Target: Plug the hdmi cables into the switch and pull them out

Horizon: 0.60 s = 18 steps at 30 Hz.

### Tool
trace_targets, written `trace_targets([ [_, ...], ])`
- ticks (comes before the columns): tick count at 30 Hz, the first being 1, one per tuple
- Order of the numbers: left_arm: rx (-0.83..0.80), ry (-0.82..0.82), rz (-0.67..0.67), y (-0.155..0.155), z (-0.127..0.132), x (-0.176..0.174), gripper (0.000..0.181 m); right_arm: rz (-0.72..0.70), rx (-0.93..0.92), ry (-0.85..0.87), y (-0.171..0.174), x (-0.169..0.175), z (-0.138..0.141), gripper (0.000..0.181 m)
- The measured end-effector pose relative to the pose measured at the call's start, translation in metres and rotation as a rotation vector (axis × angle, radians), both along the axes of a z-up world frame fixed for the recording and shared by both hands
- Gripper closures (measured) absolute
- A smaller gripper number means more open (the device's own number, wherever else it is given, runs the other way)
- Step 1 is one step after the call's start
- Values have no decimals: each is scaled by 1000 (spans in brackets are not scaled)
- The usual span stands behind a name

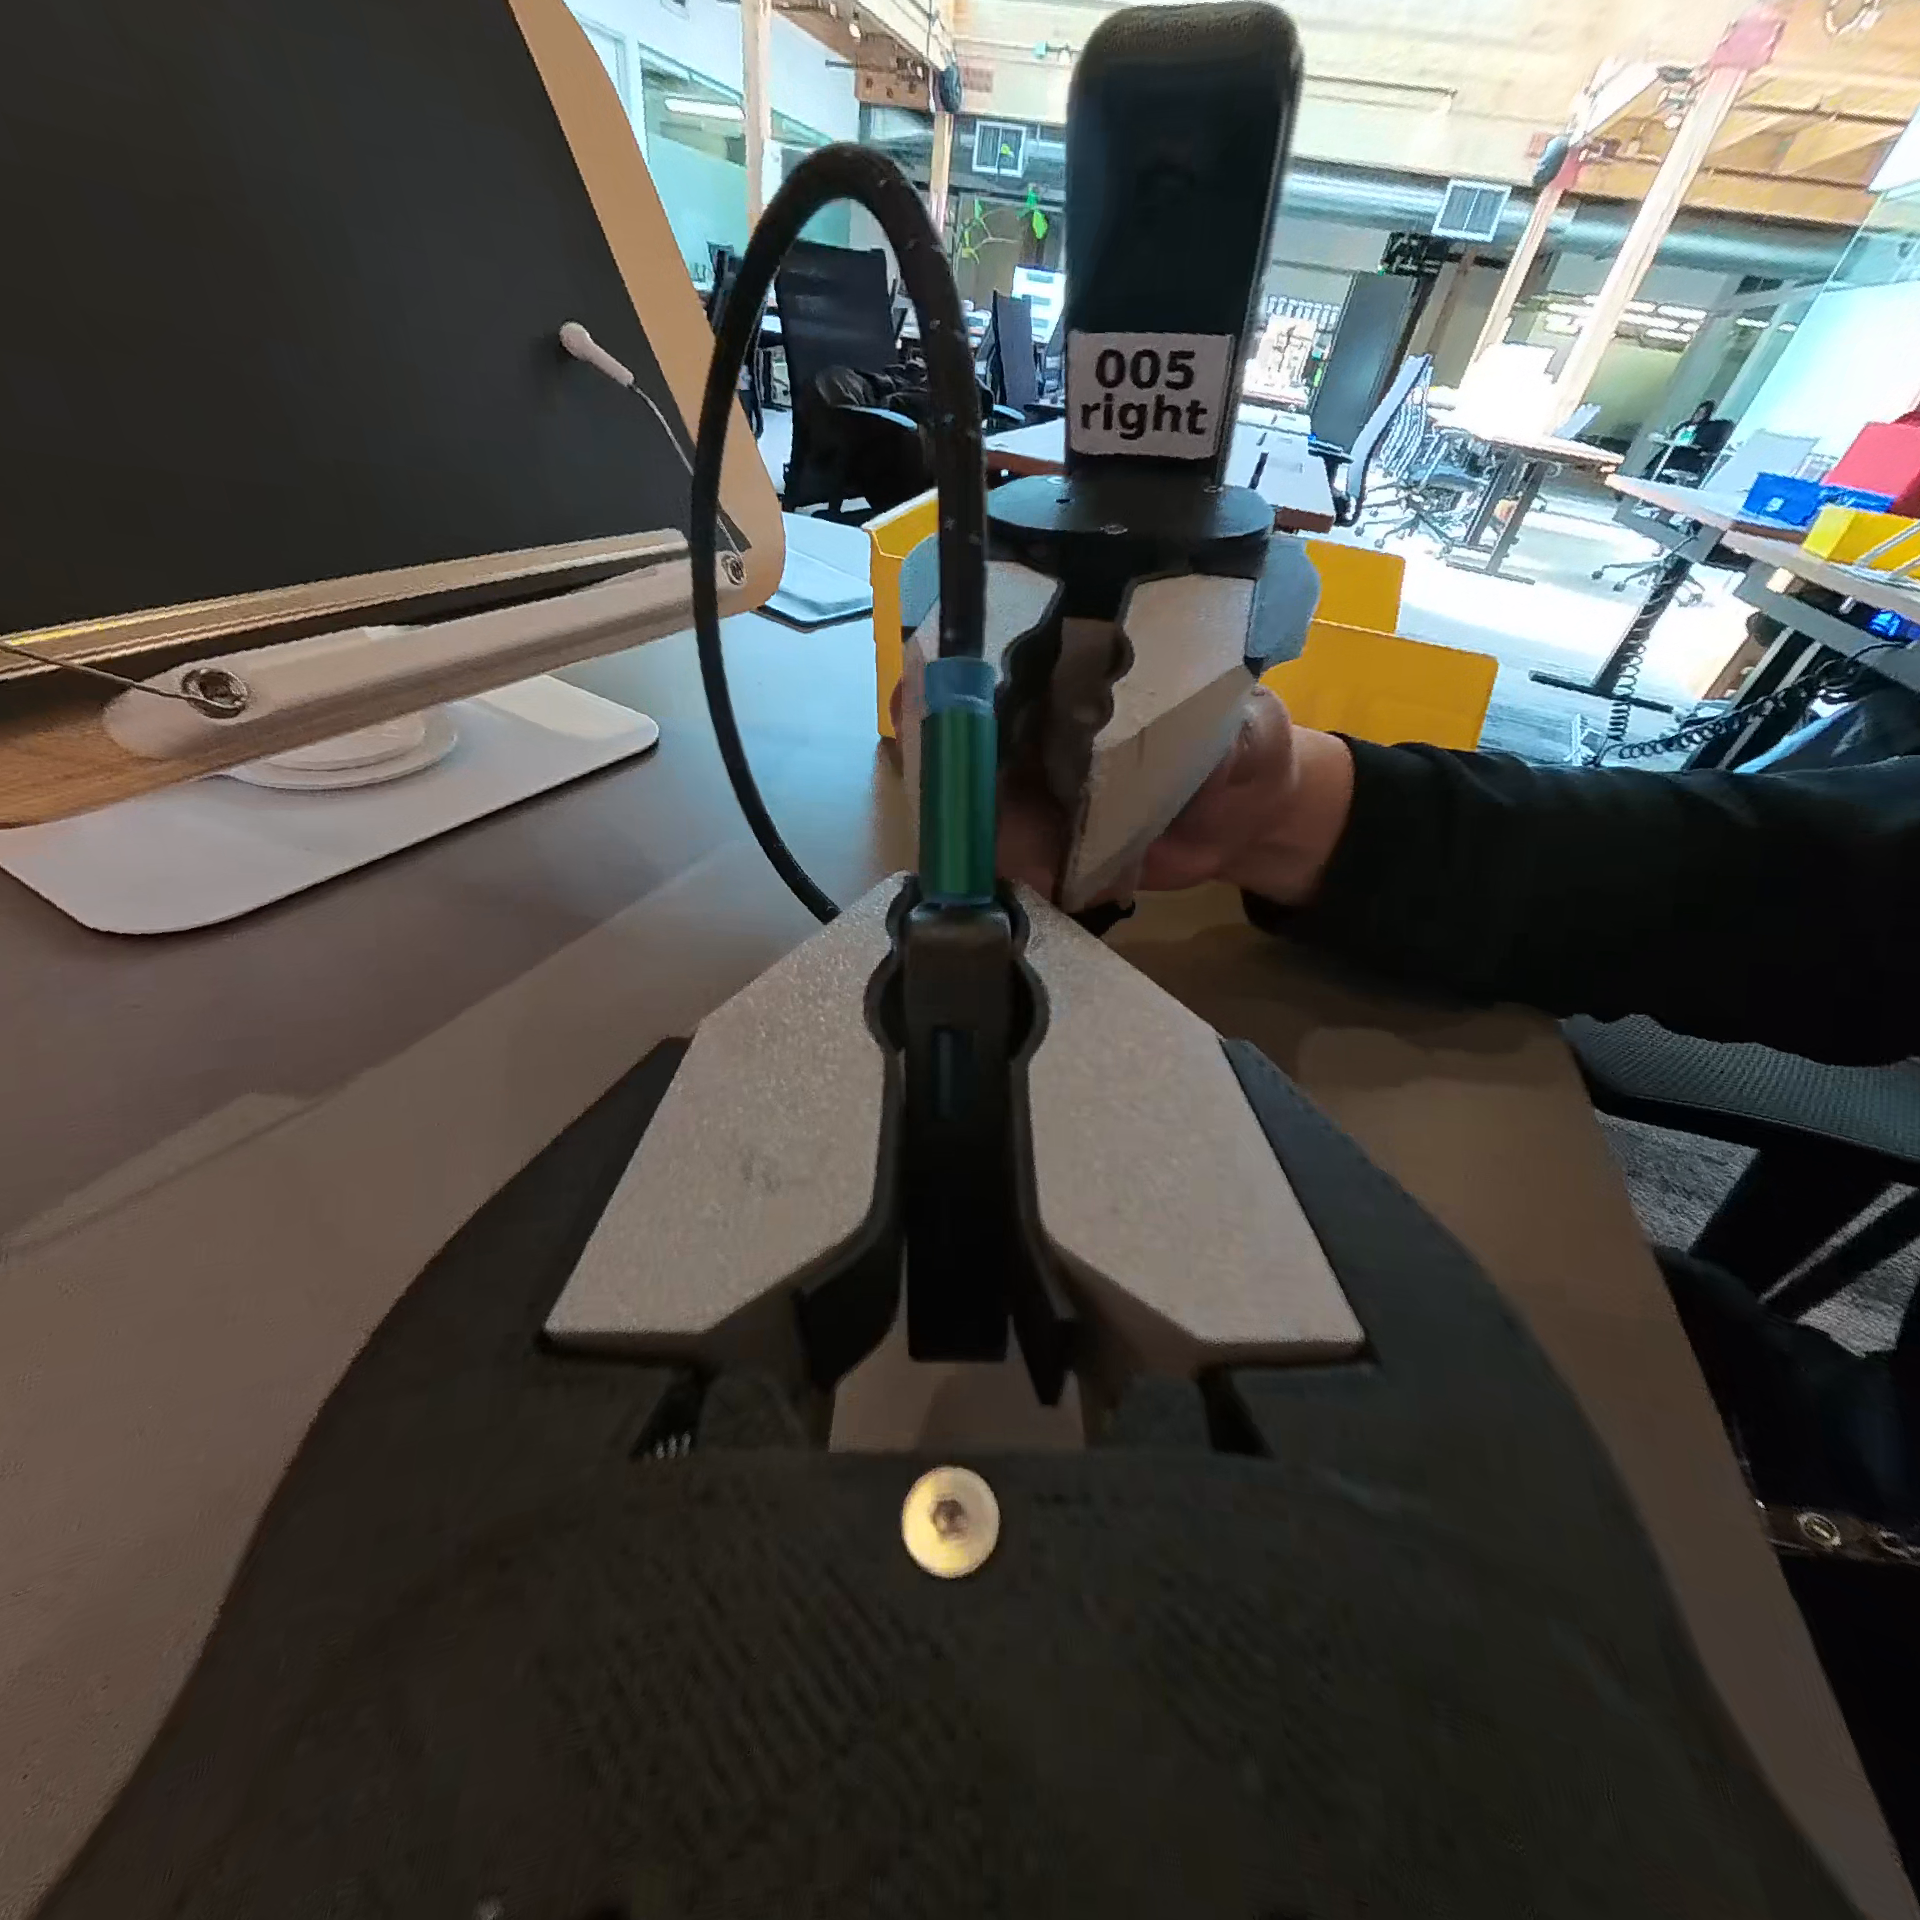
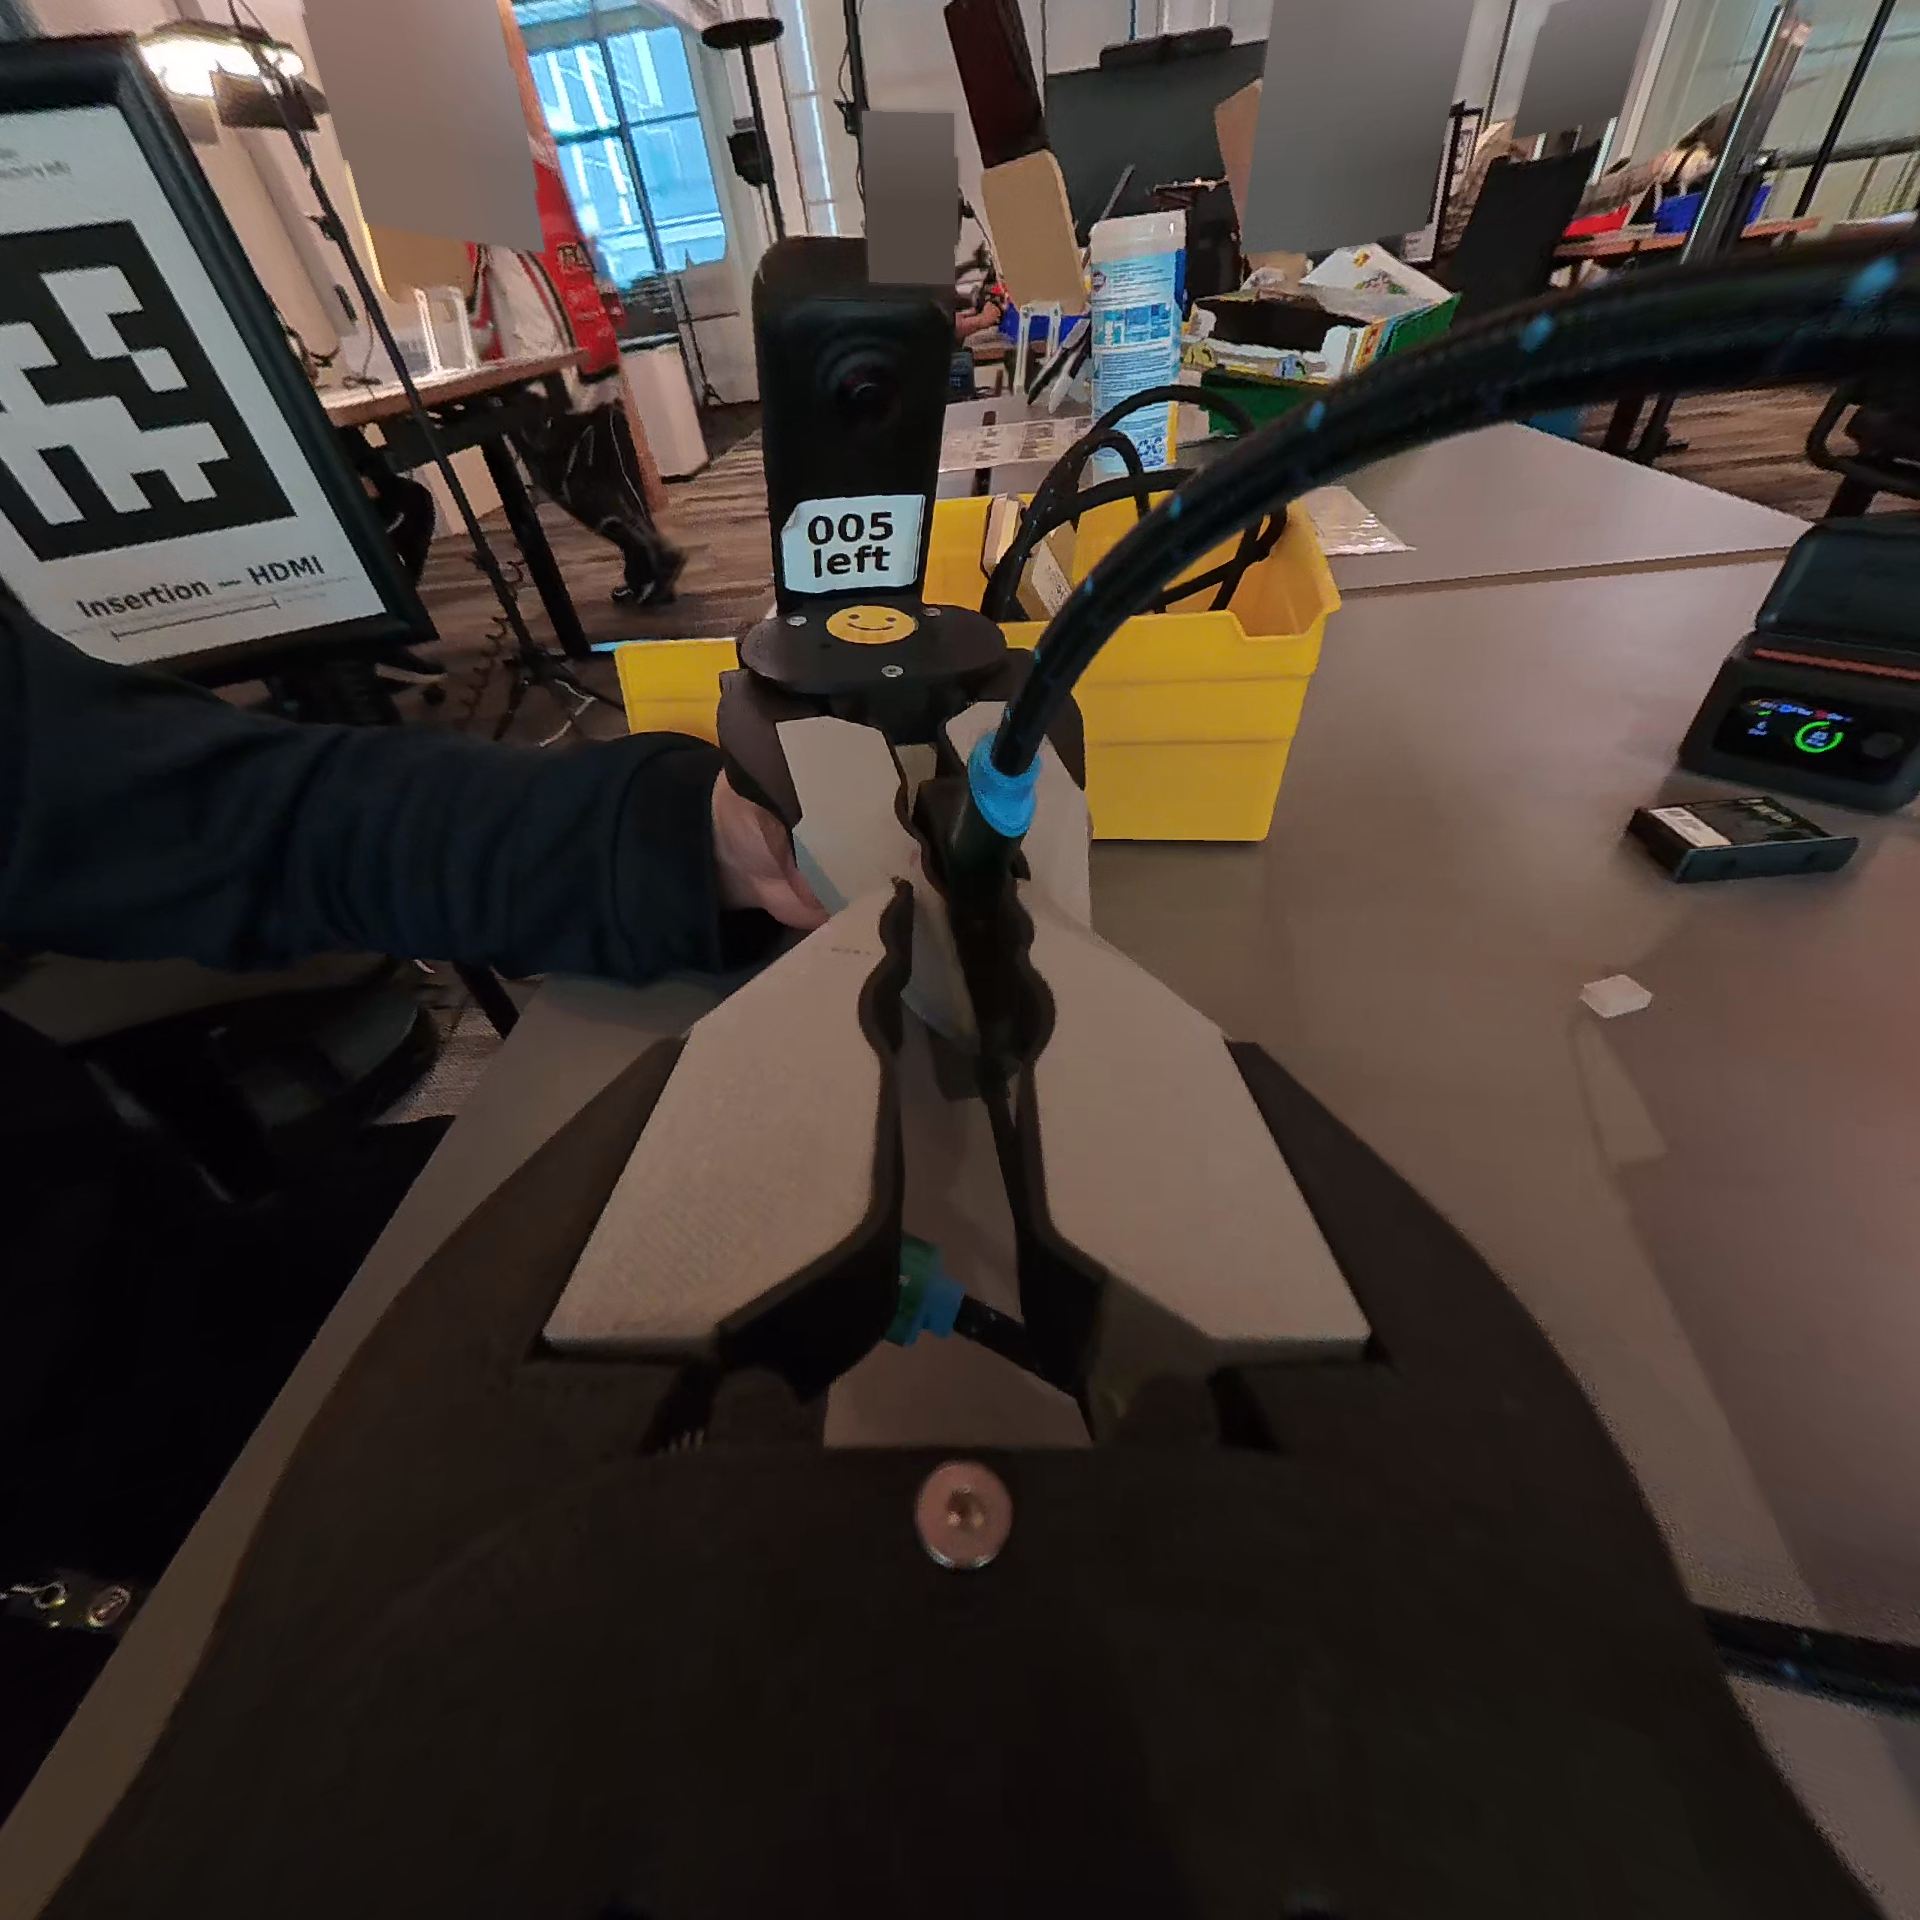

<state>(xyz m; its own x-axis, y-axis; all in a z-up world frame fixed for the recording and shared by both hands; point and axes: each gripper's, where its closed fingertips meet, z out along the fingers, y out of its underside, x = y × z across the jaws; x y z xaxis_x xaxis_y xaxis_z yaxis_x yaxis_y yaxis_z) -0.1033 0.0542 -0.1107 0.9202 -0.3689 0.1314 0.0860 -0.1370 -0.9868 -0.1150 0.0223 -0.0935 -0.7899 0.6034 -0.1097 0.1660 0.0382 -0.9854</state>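
My left gripper (image 1: 956, 920) is shut on a long black connector body (image 1: 956, 1164). I cannot tell whether this is a plug housing or the switch. A green sleeve (image 1: 958, 800) with a blue band sticks out past my fingertips, and the black braided HDMI cable (image 1: 727, 436) loops up and left from it. My right gripper (image 2: 961, 914) faces the left one tip to tip; its jaws stand a narrow gap apart, beside the blue-banded cable end (image 2: 1003, 790). A green and blue piece (image 2: 920, 1299) shows deep in that gap. A small black box (image 2: 1740, 836) lies on the table.
A yellow bin (image 2: 1195, 727) with coiled cables stands behind the left gripper. A black device with a lit screen (image 2: 1813, 686) sits at the right. A framed sign (image 2: 156, 416) stands on the left. A tablet on a white stand (image 1: 312, 582) is nearby. A person's sleeved hands hold both grippers. The grippers are tip to tip, or close to it.
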Motion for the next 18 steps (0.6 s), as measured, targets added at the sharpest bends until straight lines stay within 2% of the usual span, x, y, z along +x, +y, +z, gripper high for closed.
trace_targets([
  [7,5,-2,-44,-1,1,9,170,44,-107,-26,5,2,7,177],
  [18,-24,-10,-18,3,-6,5,170,-19,12,10,4,-3,-4,175],
])
